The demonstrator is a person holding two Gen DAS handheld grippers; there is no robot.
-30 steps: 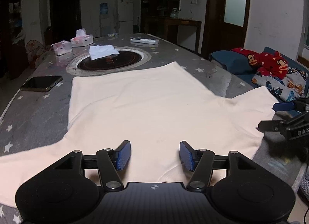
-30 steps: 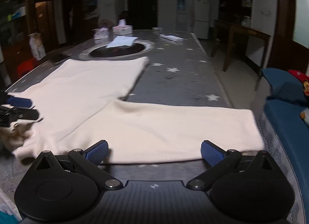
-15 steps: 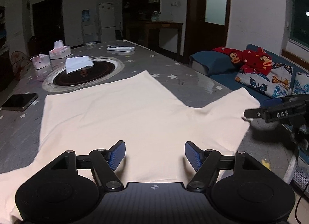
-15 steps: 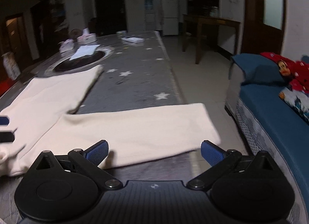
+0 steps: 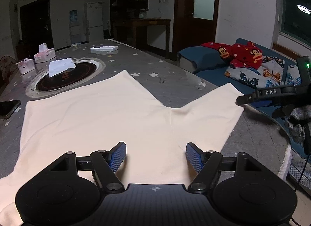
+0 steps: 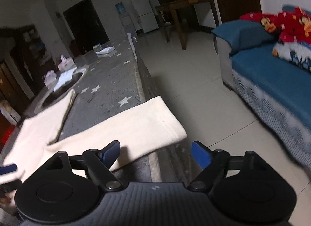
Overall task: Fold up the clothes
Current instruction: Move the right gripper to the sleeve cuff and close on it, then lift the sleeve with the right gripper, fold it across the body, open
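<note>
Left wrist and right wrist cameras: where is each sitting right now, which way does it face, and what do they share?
Left wrist: above the shirt's near edge, facing down the table; open left gripper, right gripper at right.
Right wrist: off the table's right edge, over the sleeve, facing the floor and sofa; open right gripper.
Shared: shirt, table, sofa.

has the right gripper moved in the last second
Yes. In its own view the right gripper has swung rightward: the shirt sleeve now sits left of centre, while the floor and blue sofa fill the right.
</note>
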